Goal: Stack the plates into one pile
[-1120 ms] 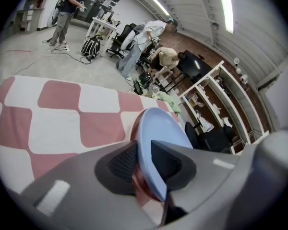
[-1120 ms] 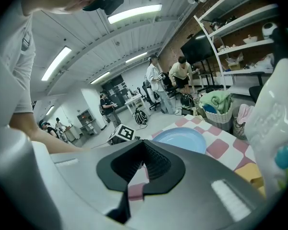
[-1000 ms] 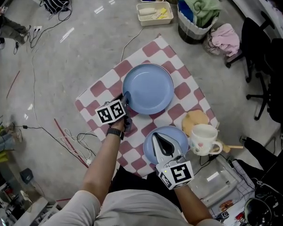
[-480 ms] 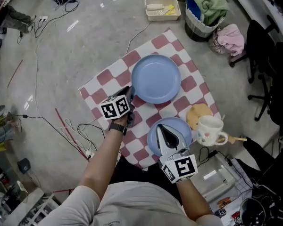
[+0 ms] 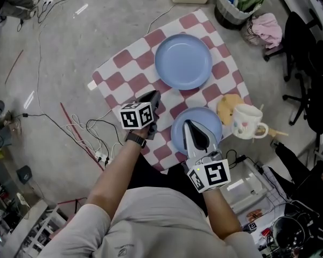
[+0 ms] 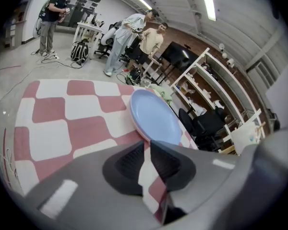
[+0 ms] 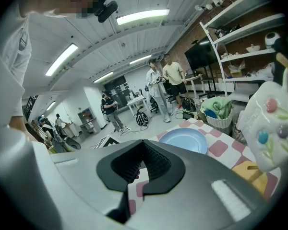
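Both your grippers are pinched together and empty: the left gripper (image 5: 152, 98) sits over the checked cloth (image 5: 124, 69), short of the far plate (image 5: 183, 61), and the right gripper (image 5: 190, 128) over the near plate (image 5: 211, 120). If you don't spread them first, you'll likely shove a rim, and the near plate could knock the mug (image 5: 246, 121).

near plate (image 5: 202, 116): middle and near rim covered by right gripper (image 5: 188, 124) | mug (image 7: 271, 123): cut off at right gripper view's right edge | laundry basket (image 5: 236, 1): cut by head view's top edge
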Tool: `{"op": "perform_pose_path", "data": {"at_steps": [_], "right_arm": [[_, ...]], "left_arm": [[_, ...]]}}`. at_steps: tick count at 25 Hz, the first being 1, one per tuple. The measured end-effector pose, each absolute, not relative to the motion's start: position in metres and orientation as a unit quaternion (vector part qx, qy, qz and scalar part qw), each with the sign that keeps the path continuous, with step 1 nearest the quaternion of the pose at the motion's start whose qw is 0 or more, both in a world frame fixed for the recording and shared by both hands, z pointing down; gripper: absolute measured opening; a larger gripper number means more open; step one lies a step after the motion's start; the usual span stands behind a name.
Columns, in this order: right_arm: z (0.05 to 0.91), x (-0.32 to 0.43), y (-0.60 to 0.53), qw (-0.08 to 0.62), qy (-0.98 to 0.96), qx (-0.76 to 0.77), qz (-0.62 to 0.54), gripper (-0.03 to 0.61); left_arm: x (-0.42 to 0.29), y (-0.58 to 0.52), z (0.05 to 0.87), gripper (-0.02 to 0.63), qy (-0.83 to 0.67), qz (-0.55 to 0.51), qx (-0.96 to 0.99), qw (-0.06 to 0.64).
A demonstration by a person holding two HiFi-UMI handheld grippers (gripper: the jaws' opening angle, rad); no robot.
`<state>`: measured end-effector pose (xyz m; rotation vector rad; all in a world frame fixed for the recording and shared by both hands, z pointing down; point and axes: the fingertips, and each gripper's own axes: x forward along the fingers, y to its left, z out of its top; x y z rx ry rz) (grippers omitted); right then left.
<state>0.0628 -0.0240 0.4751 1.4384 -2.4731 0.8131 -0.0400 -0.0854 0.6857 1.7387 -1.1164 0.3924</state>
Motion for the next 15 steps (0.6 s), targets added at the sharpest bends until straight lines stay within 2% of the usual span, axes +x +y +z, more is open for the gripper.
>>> {"op": "perform_pose_path", "data": {"at_steps": [4,15], "right_arm": [[0.474,0.058,-0.010,0.086,-0.829,0.482,0.270,0.009],[0.478,0.058,0.024,0.088,-0.821,0.495,0.270,0.009]], "left_arm": [[-0.030,-0.060,0.683,0.008,-0.441,0.174,0.730,0.493],[0.004,0.020,0.706,0.007,-0.375,0.233,0.751,0.491]]}}
